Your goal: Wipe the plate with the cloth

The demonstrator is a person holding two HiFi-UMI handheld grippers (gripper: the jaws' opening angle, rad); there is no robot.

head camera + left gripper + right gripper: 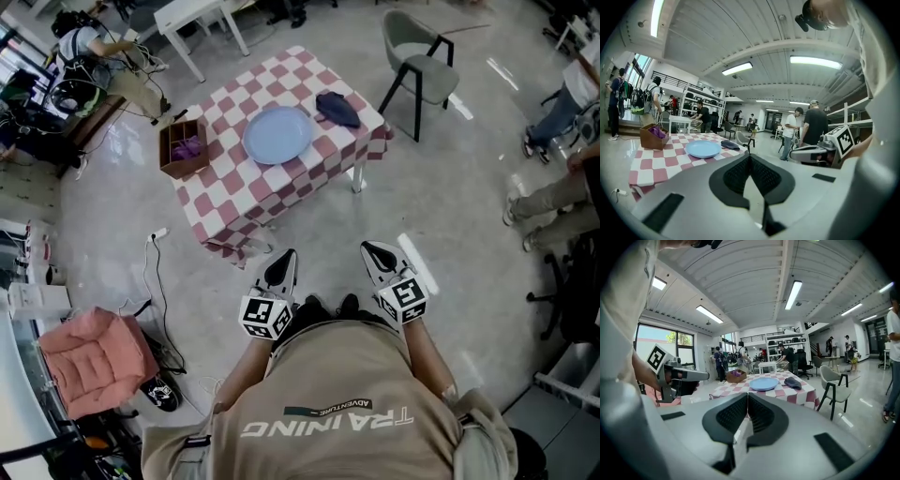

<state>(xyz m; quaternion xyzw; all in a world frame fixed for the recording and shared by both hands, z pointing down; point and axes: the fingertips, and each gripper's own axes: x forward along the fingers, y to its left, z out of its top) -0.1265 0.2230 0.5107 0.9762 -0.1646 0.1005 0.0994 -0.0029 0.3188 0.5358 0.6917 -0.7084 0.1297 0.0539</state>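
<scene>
The person is standing well apart from the checkered table [234, 202], holding both grippers forward at the bottom centre of the head view. The left gripper [287, 257] is showing its jaws pressed together with nothing between them, and the right gripper [369, 248] is likewise closed and empty. The light blue plate [277, 134] is sitting near the middle of the table, in the upper centre of the frame. The dark cloth [337, 109] is lying just beside it on the right, close to the table's corner by the grey chair [422, 66]. Nothing of the wiping is under way yet; the cloth is waiting to be picked up. If a gripper is arriving at the cloth with its jaws shut like this, it is likely pushing the cloth toward the corner and off the edge instead of taking it. An unsteadied plate is probably sliding on the tablecloth under a wipe, toward the wooden box [183, 147] at the table's left end.
</scene>
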